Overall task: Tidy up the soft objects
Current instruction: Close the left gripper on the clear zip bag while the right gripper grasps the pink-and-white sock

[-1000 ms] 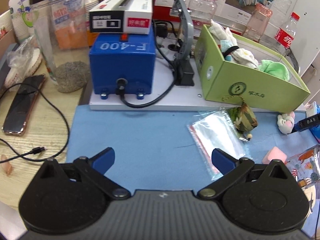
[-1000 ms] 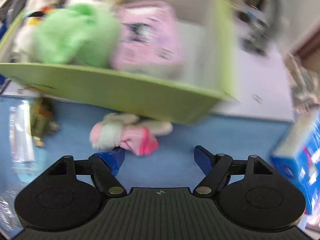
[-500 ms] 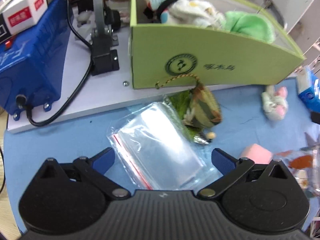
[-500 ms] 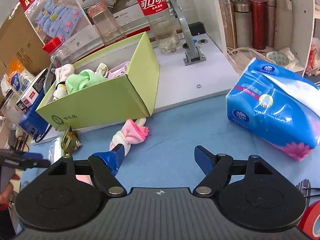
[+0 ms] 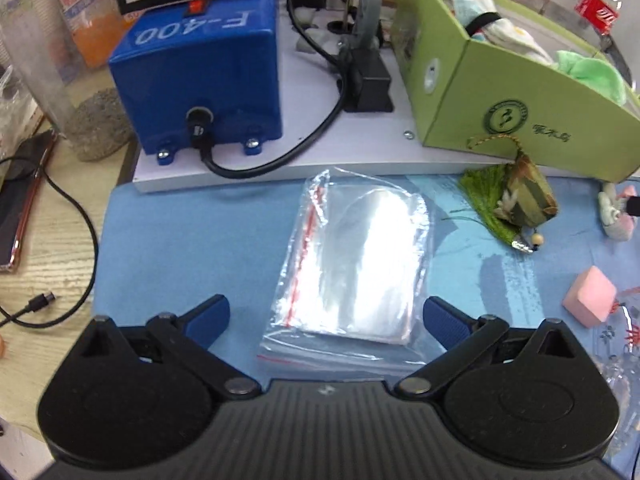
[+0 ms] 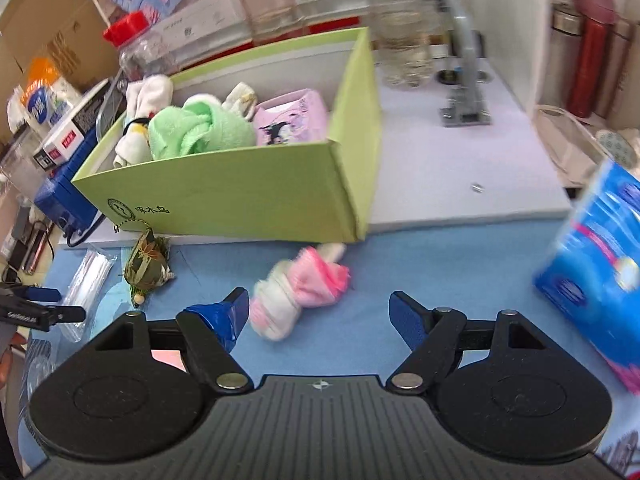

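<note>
Left gripper [image 5: 326, 314]: jaws spread wide, holding nothing, low over the blue mat [image 5: 192, 248].
Plastic bags [image 5: 352, 264]: a flat stack of clear zip bags lying on the mat between the left fingers, its near end reaching in between the tips.
Pink block [image 5: 589, 296]: on the mat to the right of the left gripper, apart from the bags.
Tasselled pouch [image 5: 524, 200]: farther ahead and right, just in front of the green box [image 5: 520, 120], its cord lying against the box wall.
Blue machine [image 5: 200, 76]: ahead and left of the left gripper, on the white board, a black cable running from its front.
Right gripper [image 6: 318, 310]: jaws wide apart, gripping nothing.
Rolled sock [image 6: 300, 292]: pink and white, on the mat just ahead of the right gripper, touching or nearly touching its left fingertip [image 6: 226, 316].
Box contents: green towel [image 6: 200, 128], white socks and a pink packet inside, beyond the sock.
Tissue pack [image 6: 596, 264]: blue, to the right of the right gripper.
</note>
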Demonstrator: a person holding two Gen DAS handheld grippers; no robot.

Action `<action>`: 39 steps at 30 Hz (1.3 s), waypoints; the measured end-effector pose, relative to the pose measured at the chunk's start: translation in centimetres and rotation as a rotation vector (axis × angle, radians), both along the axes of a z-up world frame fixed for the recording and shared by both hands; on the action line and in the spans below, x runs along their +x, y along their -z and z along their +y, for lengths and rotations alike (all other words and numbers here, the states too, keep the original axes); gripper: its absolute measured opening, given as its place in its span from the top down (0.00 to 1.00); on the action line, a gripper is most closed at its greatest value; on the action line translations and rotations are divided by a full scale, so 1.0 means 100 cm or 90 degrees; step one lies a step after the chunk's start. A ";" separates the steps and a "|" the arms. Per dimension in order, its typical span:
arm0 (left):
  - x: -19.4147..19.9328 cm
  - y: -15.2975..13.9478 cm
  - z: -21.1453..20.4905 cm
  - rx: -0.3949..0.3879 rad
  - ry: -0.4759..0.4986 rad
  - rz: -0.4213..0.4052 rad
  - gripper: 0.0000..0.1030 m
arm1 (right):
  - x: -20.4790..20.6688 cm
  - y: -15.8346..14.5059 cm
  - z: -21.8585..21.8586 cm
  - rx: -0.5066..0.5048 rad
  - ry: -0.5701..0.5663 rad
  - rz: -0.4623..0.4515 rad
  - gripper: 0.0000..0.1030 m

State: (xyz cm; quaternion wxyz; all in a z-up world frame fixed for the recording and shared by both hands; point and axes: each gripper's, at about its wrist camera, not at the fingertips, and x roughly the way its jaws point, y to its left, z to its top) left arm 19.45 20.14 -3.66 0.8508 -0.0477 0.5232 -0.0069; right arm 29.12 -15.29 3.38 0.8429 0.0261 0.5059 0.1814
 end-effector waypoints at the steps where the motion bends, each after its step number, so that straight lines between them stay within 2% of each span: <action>1: -0.003 -0.001 -0.002 -0.006 0.008 -0.006 0.01 | 0.005 0.002 0.008 -0.009 -0.002 0.008 0.38; 6: -0.017 0.000 -0.004 0.002 0.014 -0.018 0.01 | 0.023 0.023 0.031 -0.119 0.004 0.037 0.38; 10: -0.025 -0.007 0.006 -0.006 0.007 -0.037 0.01 | 0.005 0.020 0.007 -0.152 -0.010 0.056 0.38; 12: -0.017 -0.010 0.011 -0.018 0.000 -0.049 0.01 | -0.009 0.014 -0.008 -0.174 -0.005 0.048 0.38; 15: -0.007 -0.012 0.008 -0.036 -0.002 -0.048 0.01 | -0.023 0.004 -0.021 -0.137 0.024 0.010 0.38; 18: 0.002 -0.008 -0.002 -0.037 0.013 -0.034 0.01 | -0.024 0.010 -0.018 -0.093 0.028 -0.010 0.38; 21: 0.009 -0.003 -0.010 -0.024 0.021 -0.028 0.01 | -0.015 0.025 -0.009 -0.104 0.046 -0.029 0.36; 24: 0.022 0.003 -0.017 -0.018 0.018 -0.020 0.01 | -0.017 0.030 -0.002 -0.131 0.032 -0.075 0.35; 28: 0.029 0.008 -0.029 0.067 0.032 -0.028 0.01 | -0.021 0.032 -0.008 -0.118 0.016 -0.098 0.33; 33: 0.019 0.008 -0.021 0.063 0.054 -0.039 0.01 | -0.029 0.035 -0.014 -0.108 0.005 -0.136 0.30; 39: 0.015 0.009 -0.021 0.064 0.046 -0.057 0.01 | -0.021 0.039 -0.008 -0.108 0.017 -0.151 0.26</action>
